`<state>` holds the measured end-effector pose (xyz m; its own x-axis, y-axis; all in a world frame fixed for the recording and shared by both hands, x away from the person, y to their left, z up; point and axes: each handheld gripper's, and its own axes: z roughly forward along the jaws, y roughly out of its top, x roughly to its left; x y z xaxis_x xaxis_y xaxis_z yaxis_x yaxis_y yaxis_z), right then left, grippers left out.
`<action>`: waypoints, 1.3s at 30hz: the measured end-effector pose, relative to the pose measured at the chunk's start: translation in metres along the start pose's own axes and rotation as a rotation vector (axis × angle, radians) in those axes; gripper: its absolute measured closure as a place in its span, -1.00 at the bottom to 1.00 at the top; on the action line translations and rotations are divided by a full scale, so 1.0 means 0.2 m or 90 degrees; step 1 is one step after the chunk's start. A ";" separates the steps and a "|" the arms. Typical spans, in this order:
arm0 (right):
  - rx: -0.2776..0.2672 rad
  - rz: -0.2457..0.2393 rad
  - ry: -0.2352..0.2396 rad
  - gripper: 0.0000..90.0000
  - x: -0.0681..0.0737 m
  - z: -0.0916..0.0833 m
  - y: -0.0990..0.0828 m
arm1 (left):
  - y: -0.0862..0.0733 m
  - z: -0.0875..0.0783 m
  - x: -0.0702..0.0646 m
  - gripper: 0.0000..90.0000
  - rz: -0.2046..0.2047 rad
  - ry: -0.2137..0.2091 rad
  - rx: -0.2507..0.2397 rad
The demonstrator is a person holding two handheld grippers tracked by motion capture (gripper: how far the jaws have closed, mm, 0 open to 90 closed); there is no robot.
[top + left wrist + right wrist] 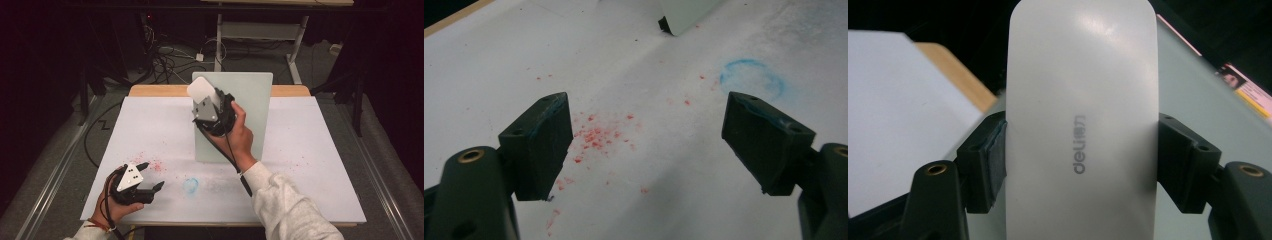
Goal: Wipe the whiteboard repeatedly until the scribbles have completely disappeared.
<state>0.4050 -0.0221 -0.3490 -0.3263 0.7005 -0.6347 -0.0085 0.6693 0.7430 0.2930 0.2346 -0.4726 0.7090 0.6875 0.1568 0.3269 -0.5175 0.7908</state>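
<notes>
L gripper point(150, 181) sits low at front-left of the white table sheet point(150, 125), jaws wide apart w/ nothing between, over red specks point(596, 135); blue ring mark point(751, 77) just to its right. R gripper point(202, 95) grips a white eraser block point(1080, 115) betw. its 2 jaws, held over the pale green board point(252, 100) at centre-back.
</notes>
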 end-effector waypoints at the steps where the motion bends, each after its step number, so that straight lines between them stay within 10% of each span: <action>1: 0.001 -0.016 0.002 -0.31 0.03 0.00 -0.01 | 0.00 0.00 0.00 -0.57 0.003 0.001 0.001; 6: 0.011 -0.039 0.008 -0.31 0.12 -0.02 -0.08 | -0.01 0.00 0.00 -0.57 0.005 -0.002 0.002; 15: 0.020 -0.052 0.006 -0.31 0.05 -0.04 -0.13 | 0.00 -0.01 -0.01 -0.57 0.009 0.004 -0.003; 27: -0.004 0.058 -0.030 -0.31 -0.19 -0.04 -0.07 | -0.01 -0.01 -0.01 -0.57 0.007 0.001 -0.001; 39: 0.024 -0.011 0.001 -0.31 0.04 -0.08 -0.27 | 0.00 0.00 -0.02 -0.57 0.016 0.001 0.005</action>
<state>0.3872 -0.0564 -0.3898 -0.3286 0.6886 -0.6464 0.0210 0.6895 0.7240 0.2895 0.2317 -0.4723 0.7165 0.6748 0.1770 0.3136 -0.5381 0.7824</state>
